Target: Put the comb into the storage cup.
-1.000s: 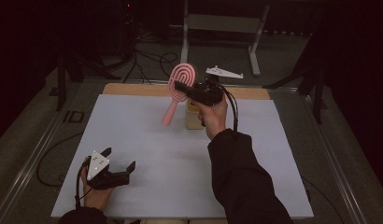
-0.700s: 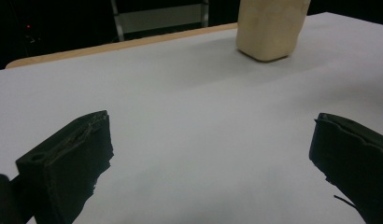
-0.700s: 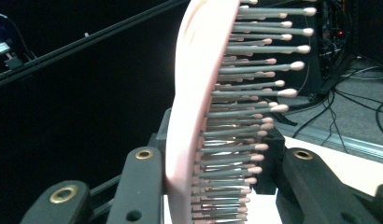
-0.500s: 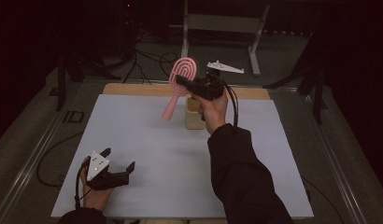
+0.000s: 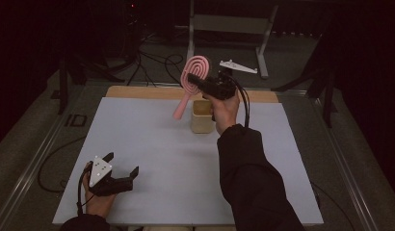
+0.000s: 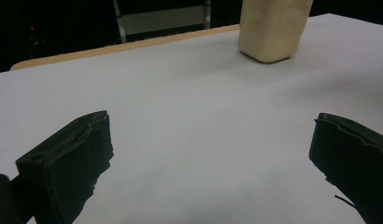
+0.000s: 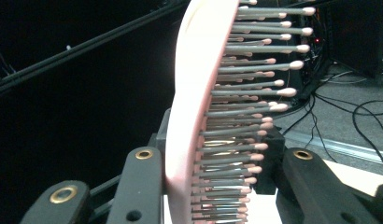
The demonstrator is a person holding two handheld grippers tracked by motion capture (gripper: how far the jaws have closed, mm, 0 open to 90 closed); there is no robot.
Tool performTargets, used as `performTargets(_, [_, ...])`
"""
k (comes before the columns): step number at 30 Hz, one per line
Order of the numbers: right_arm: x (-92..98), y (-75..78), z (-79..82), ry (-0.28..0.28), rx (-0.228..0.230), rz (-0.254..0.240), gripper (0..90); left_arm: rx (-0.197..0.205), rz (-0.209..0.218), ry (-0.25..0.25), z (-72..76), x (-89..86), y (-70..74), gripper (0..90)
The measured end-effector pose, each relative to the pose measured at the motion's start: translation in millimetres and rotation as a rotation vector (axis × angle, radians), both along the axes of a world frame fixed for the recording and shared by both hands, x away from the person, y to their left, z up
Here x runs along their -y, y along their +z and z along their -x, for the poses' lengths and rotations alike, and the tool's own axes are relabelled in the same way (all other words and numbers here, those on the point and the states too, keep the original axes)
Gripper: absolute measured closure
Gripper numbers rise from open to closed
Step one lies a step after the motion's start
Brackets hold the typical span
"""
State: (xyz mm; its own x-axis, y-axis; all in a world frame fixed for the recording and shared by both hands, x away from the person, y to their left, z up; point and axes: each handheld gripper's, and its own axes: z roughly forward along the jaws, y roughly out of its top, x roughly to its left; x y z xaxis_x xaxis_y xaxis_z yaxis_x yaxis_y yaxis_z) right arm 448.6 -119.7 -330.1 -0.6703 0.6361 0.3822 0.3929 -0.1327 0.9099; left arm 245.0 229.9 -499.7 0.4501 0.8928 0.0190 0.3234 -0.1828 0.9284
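Observation:
A pink hairbrush [image 5: 195,72] with a round spiral head hangs in the air at the back of the table, its handle slanting down to the left. My right gripper [image 5: 194,81] is shut on the brush head [image 7: 194,107], one jaw against its pink back and one on the bristle side. Just below the hand stands a beige cup [image 5: 203,116], which also rises at the top of the left gripper view [image 6: 273,28]. My left gripper [image 5: 122,164] rests at the near left of the white table top, jaws wide open [image 6: 213,158] with nothing between them.
The white sheet [image 5: 152,144] covers the table, with a wooden strip [image 5: 138,91] at its far edge. Behind the table are a metal stand [image 5: 229,24], a white three-cornered plate [image 5: 238,66] on the floor and loose cables [image 5: 152,60].
The right hand has carried the brush slightly up and to the right, above the cup. The left gripper has stayed put.

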Motion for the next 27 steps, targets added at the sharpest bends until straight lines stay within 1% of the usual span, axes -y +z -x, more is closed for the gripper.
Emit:
performTargets(2, [2.6, 0.0, -1.5, -0.010, 0.000, -0.007, 63.7, 0.003, 0.001, -0.001, -0.1, -0.1, 0.2, 0.0])
performTargets(8, [10.9, 0.1, -4.3, -0.038, -0.001, 0.005, 63.8, 0.001, -0.003, -0.001, 0.0, 0.9, -0.1, 0.0])
performTargets(12, [16.6, 1.1, -5.4, -0.058, -0.001, -0.010, 63.7, 0.003, 0.000, -0.001, 0.2, 0.7, 0.0, 0.0])
performTargets(15, [19.1, 1.6, -6.2, -0.071, 0.002, -0.001, 63.7, 0.002, 0.000, -0.001, 0.3, 0.9, 0.0, 0.0])
performTargets(27, [29.1, 2.5, -9.0, -0.103, -0.006, -0.020, 63.7, 0.003, 0.000, -0.001, 0.2, 1.1, 0.0, 0.0])
